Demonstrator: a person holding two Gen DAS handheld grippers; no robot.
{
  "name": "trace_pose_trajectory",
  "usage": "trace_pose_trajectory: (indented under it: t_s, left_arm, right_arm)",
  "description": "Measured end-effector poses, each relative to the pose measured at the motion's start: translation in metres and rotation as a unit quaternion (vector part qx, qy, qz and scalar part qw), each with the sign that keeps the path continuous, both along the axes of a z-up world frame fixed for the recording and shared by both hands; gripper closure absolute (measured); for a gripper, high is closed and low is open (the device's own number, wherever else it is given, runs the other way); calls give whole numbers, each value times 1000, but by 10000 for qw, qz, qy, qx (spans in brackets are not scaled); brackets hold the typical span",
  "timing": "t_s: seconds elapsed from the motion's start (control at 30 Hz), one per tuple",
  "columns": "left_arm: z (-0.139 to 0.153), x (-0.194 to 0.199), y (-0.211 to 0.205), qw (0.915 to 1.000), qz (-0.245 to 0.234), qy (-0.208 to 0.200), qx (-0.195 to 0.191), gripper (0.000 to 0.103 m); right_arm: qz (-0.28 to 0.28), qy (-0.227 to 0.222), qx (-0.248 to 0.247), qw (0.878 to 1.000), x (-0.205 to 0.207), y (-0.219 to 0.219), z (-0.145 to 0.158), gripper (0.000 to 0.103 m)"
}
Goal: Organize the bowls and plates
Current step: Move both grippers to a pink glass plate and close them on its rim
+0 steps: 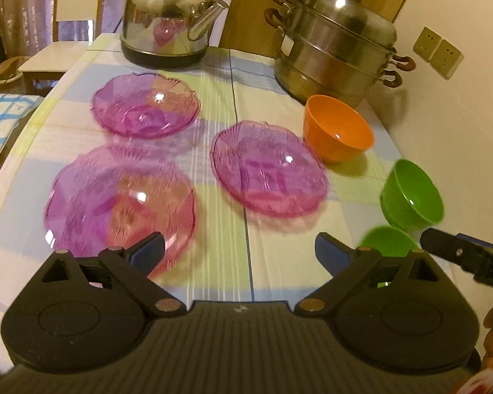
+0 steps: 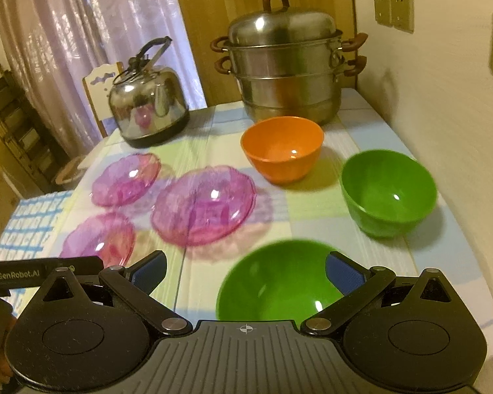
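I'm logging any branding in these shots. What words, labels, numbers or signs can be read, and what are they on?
"GenRobot.AI": white lettering on the black bar of the left gripper, seen at the left edge of the right wrist view.
The white label on the steamer pot: no print can be made out.
Nothing readable on the plates, bowls, kettle or wall sockets.

We can read only one text: "GenRobot.AI", in pale letters on the black body of the left gripper (image 2: 42, 274), which shows at the left edge of the right wrist view. A pale label on the steamer pot (image 1: 287, 46) in the left wrist view is too blurred to read.
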State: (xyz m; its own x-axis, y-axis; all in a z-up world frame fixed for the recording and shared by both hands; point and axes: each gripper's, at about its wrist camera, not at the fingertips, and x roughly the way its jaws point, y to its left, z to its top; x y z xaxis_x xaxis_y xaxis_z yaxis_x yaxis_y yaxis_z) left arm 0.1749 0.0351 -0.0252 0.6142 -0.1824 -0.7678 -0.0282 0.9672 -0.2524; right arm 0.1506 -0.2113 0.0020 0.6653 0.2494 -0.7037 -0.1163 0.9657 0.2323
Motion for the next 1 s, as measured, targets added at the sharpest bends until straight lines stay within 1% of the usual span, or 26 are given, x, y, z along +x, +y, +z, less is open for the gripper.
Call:
trace_pose_trajectory:
  t_s: [0.13, 0.2, 0.23, 0.27, 0.3, 0.37, 0.47, 0.53, 0.6, 0.63, 0.7, 0.73, 0.8, 0.9, 0.93, 0.97, 1.0]
  left_arm:
    - [-11, 38, 4, 9998, -60, 4, 168, 6]
    - [-16, 59, 7, 9998, -125, 31, 136, 7]
    - [-19, 68, 8, 9998, -176, 51, 95, 7]
    - [-22, 76, 9, 9997, -198, 68, 79, 10]
    - [-25, 85, 9, 9997, -227, 77, 96, 12]
    - [-31, 101, 10, 9996, -241, 96, 110, 14]
    - [-42, 122, 11, 9996, -225, 170, 91, 18]
    - [-48, 133, 10, 9994, -255, 222, 112, 24]
    - [-54, 143, 11, 9992, -310, 243, 101, 38]
    - [-56, 147, 11, 9990, -334, 256, 121, 41]
    - [-61, 156, 11, 9988, -350, 301, 156, 51]
    - [-64, 159, 12, 9987, -364, 323, 144, 53]
    - [-69, 165, 12, 9984, -389, 375, 178, 63]
    - [-76, 171, 10, 9978, -451, 450, 206, 72]
    - [-78, 172, 10, 9975, -480, 472, 217, 73]
    - [-79, 173, 10, 9973, -504, 489, 226, 78]
    - [-81, 174, 9, 9970, -526, 510, 245, 82]
  right_arm:
    - [-111, 147, 88, 9998, 44, -5, -11, 1]
    - [-127, 225, 174, 9995, 66, -7, -18, 9]
    - [-114, 269, 171, 9994, 76, -7, -22, 16]
    - [-91, 327, 152, 9993, 86, -5, -26, 19]
    - [-80, 392, 142, 9991, 96, -4, -31, 20]
    - [-51, 512, 124, 9986, 113, -1, -40, 25]
    - [16, 709, 155, 9974, 137, 6, -53, 30]
    - [55, 832, 132, 9964, 152, 10, -62, 33]
    - [95, 942, 87, 9955, 165, 14, -70, 36]
    - [112, 1011, 71, 9948, 170, 15, -75, 37]
    - [134, 1161, 26, 9931, 180, 18, -85, 38]
    - [146, 1232, 11, 9923, 184, 19, -90, 39]
    - [149, 1369, -6, 9905, 193, 21, -99, 42]
    - [165, 1555, -30, 9877, 202, 23, -111, 53]
    - [176, 1612, -40, 9868, 203, 24, -114, 58]
    - [183, 1659, -48, 9860, 204, 25, -117, 65]
    - [193, 1699, -47, 9853, 205, 26, -120, 69]
